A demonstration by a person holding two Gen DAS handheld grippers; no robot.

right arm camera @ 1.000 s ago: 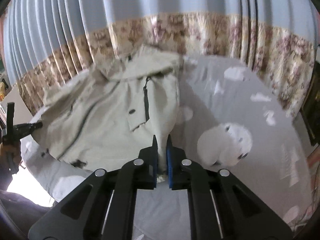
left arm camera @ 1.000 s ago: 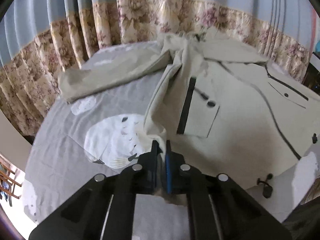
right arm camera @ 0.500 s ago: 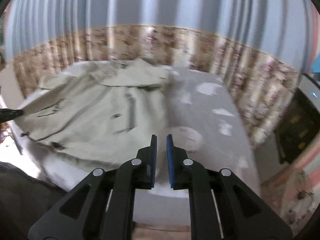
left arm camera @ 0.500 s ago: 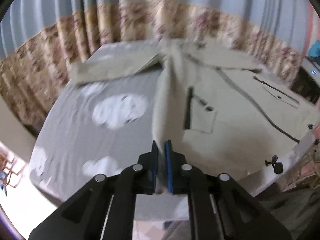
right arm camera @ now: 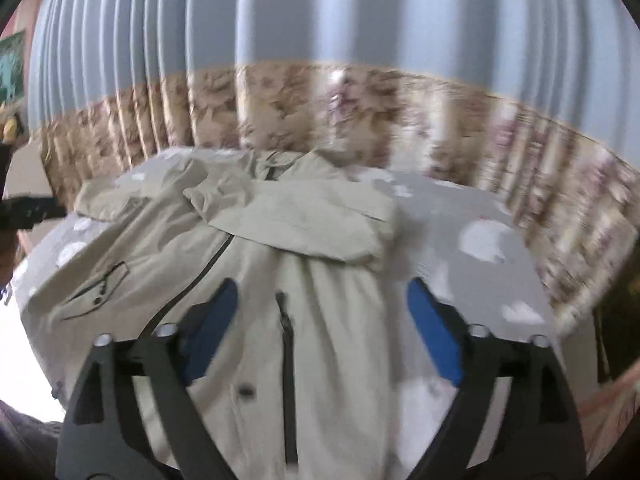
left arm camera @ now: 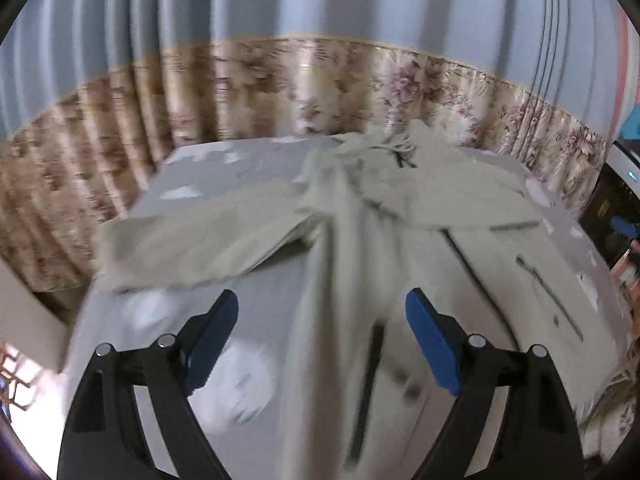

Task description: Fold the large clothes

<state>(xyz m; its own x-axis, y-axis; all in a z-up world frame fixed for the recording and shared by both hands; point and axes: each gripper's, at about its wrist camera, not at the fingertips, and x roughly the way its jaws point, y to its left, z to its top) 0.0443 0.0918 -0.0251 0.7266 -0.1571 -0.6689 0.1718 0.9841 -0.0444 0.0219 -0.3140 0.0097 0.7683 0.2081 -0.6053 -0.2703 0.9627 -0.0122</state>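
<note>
A large beige jacket (left arm camera: 400,240) with dark zips lies spread front-up on a grey bed. In the left wrist view one sleeve (left arm camera: 200,244) stretches out to the left and a fold of the hem runs down between my fingers. My left gripper (left arm camera: 322,332) is open and empty above that hem. In the right wrist view the jacket (right arm camera: 280,280) fills the middle, its other sleeve (right arm camera: 320,220) folded across the chest. My right gripper (right arm camera: 322,328) is open and empty above the zipped pocket (right arm camera: 286,332).
The grey bed sheet (right arm camera: 480,264) with white cloud prints lies under the jacket. Blue curtains with a floral band (left arm camera: 280,88) hang close behind the bed. A dark cabinet (left arm camera: 612,216) stands at the right. The left gripper's tip (right arm camera: 28,210) shows at the far left.
Both grippers were shut, pinching the jacket's lower edges. They let go and opened wide. Both have moved up toward the jacket's middle, and the right sleeve now lies folded across the chest.
</note>
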